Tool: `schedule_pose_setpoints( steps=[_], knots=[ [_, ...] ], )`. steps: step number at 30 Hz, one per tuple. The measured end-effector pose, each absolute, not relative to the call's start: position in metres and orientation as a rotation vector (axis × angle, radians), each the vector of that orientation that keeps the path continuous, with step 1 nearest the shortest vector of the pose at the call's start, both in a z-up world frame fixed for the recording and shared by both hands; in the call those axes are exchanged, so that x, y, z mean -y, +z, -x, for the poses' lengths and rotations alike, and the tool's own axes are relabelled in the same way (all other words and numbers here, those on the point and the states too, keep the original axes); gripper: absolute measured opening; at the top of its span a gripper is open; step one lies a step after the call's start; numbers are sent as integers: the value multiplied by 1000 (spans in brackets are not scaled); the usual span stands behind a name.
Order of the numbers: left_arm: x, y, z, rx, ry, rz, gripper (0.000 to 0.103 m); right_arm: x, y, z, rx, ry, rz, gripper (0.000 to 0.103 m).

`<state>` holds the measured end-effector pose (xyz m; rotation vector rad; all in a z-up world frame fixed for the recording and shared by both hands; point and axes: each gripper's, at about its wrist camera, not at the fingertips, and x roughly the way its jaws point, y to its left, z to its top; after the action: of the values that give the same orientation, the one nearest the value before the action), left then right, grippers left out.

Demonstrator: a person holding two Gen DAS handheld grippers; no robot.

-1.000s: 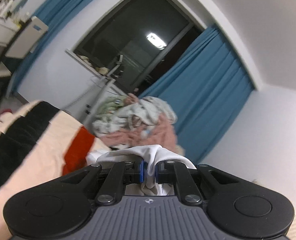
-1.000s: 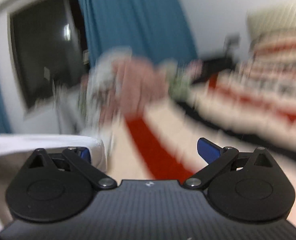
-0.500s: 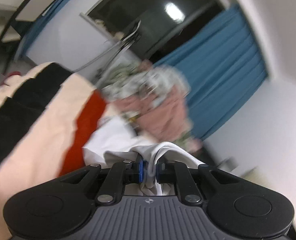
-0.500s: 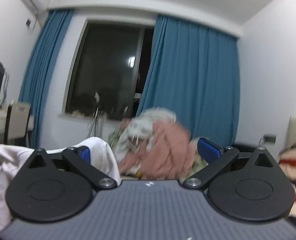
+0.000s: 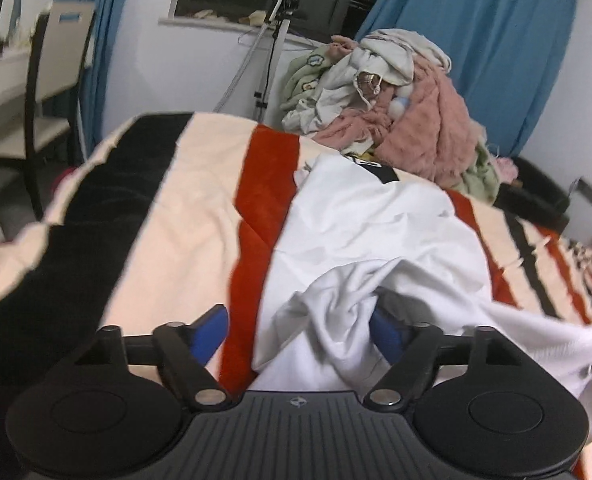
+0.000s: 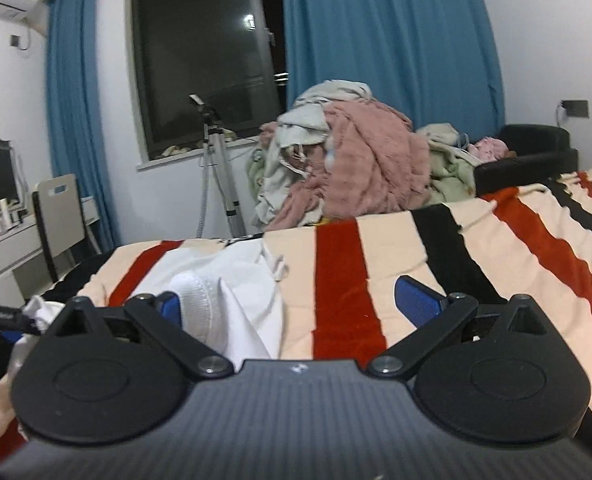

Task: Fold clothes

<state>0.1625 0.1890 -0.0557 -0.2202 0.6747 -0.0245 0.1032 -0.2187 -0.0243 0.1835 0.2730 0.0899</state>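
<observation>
since 0.5 s ago the left gripper (image 5: 302,330) had let go: its jaws, then pinched on the white garment (image 5: 376,232), stood spread, a bunched fold resting loose between them. the garment lay spread on the striped blanket (image 5: 168,216), collar end far, near the clothes pile (image 5: 396,112). right gripper (image 6: 296,304) jaws were spread too, ribbed hem against the left pad. judgement: flatten the bunch before regripping; take hem corners with both grippers, pull taut.
</observation>
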Motion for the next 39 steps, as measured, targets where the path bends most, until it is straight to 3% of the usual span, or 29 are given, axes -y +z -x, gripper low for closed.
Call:
schedule_pose_setpoints(
  steps=[10,16,22,28,33,39],
  knots=[
    [-184,4,-81,-412,-30,183,89,226,-29,-89,-302,81,-239,102],
    [-78,-9,-74,-427,-228,-204,93,224,-26,-82,-292,92,-239,102],
    [26,-53,-64,-300,-238,-546,93,225,-24,-77,-278,90,-244,102],
    [25,-39,-65,-166,-54,-446,93,228,-28,-78,-293,79,-255,102],
    [3,-21,-61,-182,1,-329,94,225,-28,-81,-290,82,-249,102],
    [2,-21,-59,-166,-101,-345,94,217,-14,-52,-83,102,-209,102]
  ],
)
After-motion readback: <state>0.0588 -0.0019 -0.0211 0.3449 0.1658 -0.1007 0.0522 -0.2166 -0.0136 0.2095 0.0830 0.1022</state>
